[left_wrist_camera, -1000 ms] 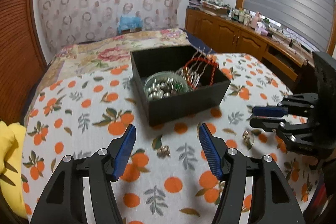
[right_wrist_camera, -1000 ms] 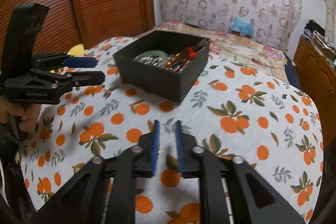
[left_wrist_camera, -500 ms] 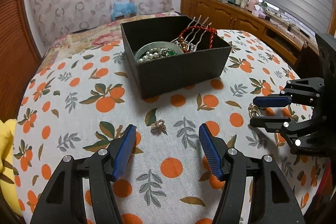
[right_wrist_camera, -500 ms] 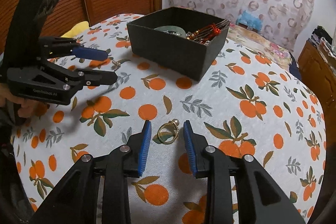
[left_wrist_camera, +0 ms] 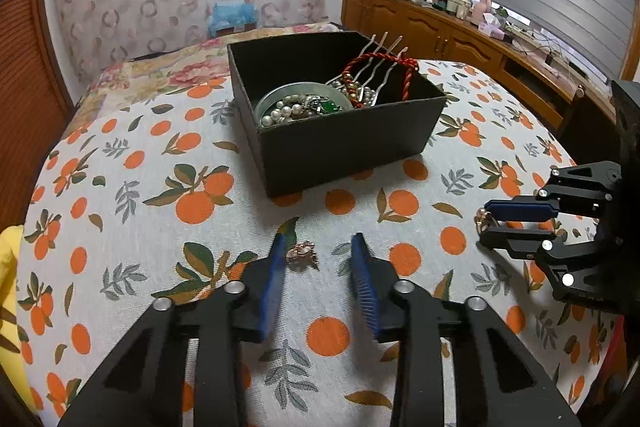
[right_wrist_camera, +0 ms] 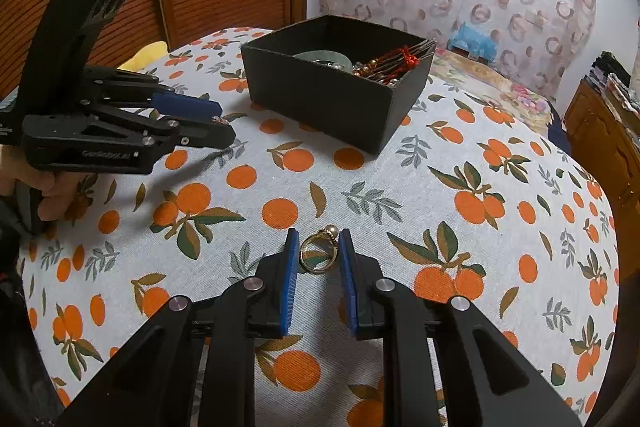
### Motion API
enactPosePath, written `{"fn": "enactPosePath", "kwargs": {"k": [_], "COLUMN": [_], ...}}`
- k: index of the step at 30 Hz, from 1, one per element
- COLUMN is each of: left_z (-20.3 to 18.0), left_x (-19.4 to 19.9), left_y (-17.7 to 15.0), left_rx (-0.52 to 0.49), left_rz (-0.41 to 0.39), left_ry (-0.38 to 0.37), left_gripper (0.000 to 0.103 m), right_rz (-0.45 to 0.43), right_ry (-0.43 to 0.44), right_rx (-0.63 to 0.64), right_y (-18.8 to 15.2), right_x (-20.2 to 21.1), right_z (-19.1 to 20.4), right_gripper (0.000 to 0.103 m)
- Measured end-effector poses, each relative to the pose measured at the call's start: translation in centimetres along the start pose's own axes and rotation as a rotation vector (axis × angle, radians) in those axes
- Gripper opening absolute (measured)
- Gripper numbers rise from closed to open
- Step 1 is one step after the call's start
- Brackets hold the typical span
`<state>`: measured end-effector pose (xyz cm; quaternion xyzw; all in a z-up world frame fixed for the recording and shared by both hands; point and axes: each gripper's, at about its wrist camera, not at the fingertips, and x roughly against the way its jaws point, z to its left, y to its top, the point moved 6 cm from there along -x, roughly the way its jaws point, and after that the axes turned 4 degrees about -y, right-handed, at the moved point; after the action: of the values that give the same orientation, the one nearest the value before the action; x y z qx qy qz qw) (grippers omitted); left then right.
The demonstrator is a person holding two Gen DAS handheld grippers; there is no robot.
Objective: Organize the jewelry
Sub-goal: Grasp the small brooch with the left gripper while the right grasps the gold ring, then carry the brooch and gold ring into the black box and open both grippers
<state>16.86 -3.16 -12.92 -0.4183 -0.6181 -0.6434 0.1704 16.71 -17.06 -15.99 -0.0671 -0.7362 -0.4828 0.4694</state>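
The closing right gripper (right_wrist_camera: 319,239) brackets a gold ring (right_wrist_camera: 316,255), its fingers not yet pressing; the closing left gripper (left_wrist_camera: 320,241) brackets a brooch (left_wrist_camera: 303,254). Its lettering is only partly legible. At twelve o'clock, the black box (left_wrist_camera: 352,143) hides some jewelry.

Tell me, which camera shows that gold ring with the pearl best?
The right wrist view. There the gold ring lies on the tablecloth, whole and close, between the closing pads of the right gripper. In the left wrist view it is only a small glint at that gripper's tips, mostly hidden.
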Motion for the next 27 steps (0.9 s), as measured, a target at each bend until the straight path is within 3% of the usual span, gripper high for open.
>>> {"fn": "enactPosePath", "kwargs": {"k": [4, 9, 10, 17, 27], "left_z": [0.3, 0.4, 0.4, 0.0, -0.8], "left_x": [0.0, 0.3, 0.4, 2.0, 3.1], "left_y": [-0.1, -0.1, 0.0, 1.2, 1.7], "left_rx": [0.005, 0.010, 0.010, -0.011, -0.011], "left_rz": [-0.005, -0.014, -0.018, -0.066, -0.106], "left_ry": [0.013, 0.016, 0.014, 0.011, -0.034], "left_gripper": [0.014, 0.014, 0.014, 0.014, 0.014], "right_rz": [0.000, -0.006, -0.010, -0.025, -0.026], "right_ry": [0.001, -0.004, -0.004, -0.013, 0.011], "right_rx": [-0.001, 0.004, 0.003, 0.000, -0.038], "right_y": [0.0, 0.1, 0.2, 1.7, 1.2], "right_x": [0.0, 0.3, 0.5, 1.1, 1.4], "right_z": [0.0, -0.1, -0.1, -1.0, -1.3], "right_gripper": [0.022, 0.020, 0.005, 0.005, 0.004]}}
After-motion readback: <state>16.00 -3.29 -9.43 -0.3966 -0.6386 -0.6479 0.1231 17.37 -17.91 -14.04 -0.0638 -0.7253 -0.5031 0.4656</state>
